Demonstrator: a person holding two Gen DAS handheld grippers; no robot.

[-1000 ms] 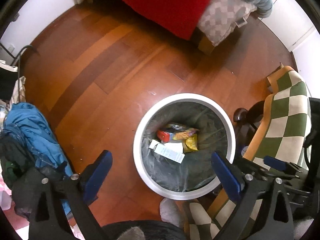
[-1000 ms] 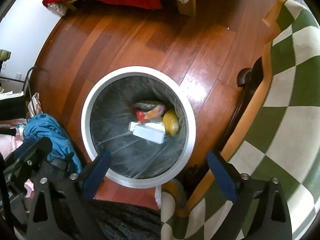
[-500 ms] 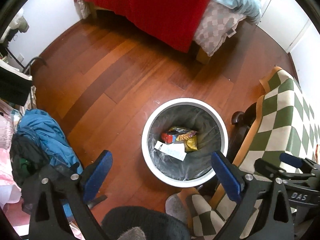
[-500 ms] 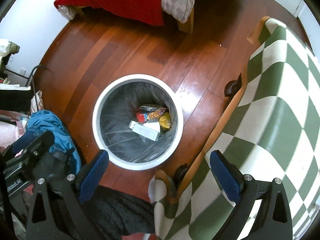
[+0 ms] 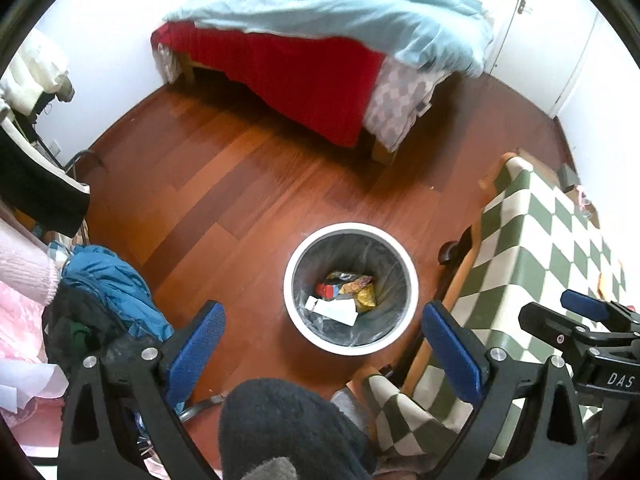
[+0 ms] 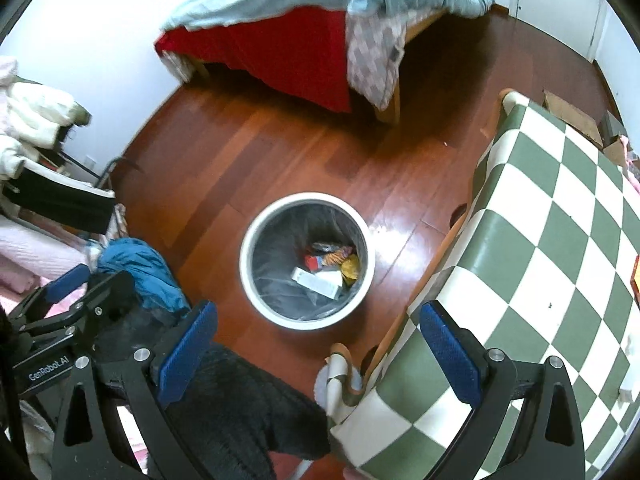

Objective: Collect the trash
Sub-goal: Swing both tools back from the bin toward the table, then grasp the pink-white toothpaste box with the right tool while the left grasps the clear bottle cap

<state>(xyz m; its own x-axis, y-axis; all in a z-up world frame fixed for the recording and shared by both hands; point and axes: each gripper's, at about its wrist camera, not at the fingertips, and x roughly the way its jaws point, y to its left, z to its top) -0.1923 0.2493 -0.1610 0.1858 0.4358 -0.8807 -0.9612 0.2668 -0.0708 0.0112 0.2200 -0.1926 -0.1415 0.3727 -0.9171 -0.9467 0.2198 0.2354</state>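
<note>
A white round trash bin with a clear liner stands on the wooden floor, seen from high above. Inside lie a white box, a red packet and yellow snack wrappers. My left gripper hangs open above the bin's near side, with nothing between its blue pads. My right gripper is open too and holds nothing, between the bin and the table. The right gripper also shows at the right edge of the left wrist view.
A table with a green-and-white checked cloth stands right of the bin. A bed with red and light blue covers is at the back. Blue clothes lie piled left. A dark fuzzy slipper is underneath.
Both grippers have risen well away from the bin, which now looks much smaller. More of the bed, the walls and the table top has come into view. Both stay open.
</note>
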